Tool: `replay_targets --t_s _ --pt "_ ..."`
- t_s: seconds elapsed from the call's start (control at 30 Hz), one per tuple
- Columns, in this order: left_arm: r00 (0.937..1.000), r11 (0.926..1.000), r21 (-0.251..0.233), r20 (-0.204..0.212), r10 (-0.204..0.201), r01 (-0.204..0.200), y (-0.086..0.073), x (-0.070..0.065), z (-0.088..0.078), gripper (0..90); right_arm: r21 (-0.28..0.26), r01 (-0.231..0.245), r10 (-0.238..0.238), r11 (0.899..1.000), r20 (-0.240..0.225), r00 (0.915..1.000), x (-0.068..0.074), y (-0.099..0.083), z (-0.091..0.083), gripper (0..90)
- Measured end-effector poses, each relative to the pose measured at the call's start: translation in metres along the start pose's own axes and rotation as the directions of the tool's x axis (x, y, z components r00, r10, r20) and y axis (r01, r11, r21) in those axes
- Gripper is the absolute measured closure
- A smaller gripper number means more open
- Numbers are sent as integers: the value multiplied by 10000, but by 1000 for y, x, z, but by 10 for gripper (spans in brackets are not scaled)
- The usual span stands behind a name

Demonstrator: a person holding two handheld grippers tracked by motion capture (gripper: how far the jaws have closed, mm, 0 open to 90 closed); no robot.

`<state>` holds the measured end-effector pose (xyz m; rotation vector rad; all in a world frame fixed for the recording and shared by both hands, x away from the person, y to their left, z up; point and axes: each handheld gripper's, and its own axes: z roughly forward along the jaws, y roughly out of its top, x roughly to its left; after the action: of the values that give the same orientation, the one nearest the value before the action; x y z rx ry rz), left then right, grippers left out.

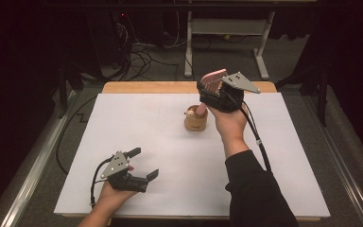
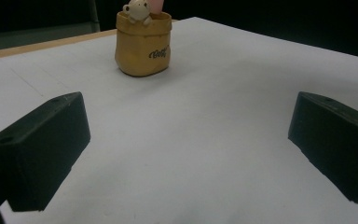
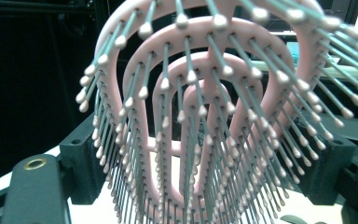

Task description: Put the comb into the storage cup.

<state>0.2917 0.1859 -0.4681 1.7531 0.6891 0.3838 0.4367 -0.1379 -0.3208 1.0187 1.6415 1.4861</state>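
High view: the right gripper (image 1: 216, 90) sits just above the centre of the frame, pinching a pink hairbrush (image 1: 213, 78) by its head. The bristled head rises out of the jaws toward the upper left of the gripper, and the brush's pink handle (image 1: 201, 109) runs down below the gripper into a small tan pouch (image 1: 195, 120) that stands on the white table (image 1: 137, 123), just left of the right hand (image 1: 229, 120). In the right gripper view the brush (image 3: 200, 116) spreads across the frame from the top edge to the bottom, its looped pink ribs and pale-tipped bristles facing the camera, with black jaws pressed against both sides low in the frame.

The left gripper (image 1: 142, 163) lies in the lower left of the high view, jaws spread wide with nothing between them, well apart from the pouch. In the left gripper view the pouch (image 2: 143, 43) stands at the upper middle, far beyond the two parted jaws.
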Motion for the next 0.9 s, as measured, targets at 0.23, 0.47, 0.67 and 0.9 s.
replay_targets --t_s 0.23,0.47,0.67,0.9 --pt "10000 10000 -7 -33 12 -12 0 0 0 0 144 15 -15 9999 19 10000 2 -5 6 202" --pt "10000 10000 4 -17 26 -26 0 1 -1 0 244 -26 26 9997 31 10000 4 -9 11 202" --pt "10000 10000 -18 -6 -39 39 0 1 -1 0 300 -12 11 9995 22 10000 6 -14 17 201" --pt "10000 10000 -3 34 9 -9 0 -1 0 0 379 -11 11 9993 -21 10000 8 -17 21 202"
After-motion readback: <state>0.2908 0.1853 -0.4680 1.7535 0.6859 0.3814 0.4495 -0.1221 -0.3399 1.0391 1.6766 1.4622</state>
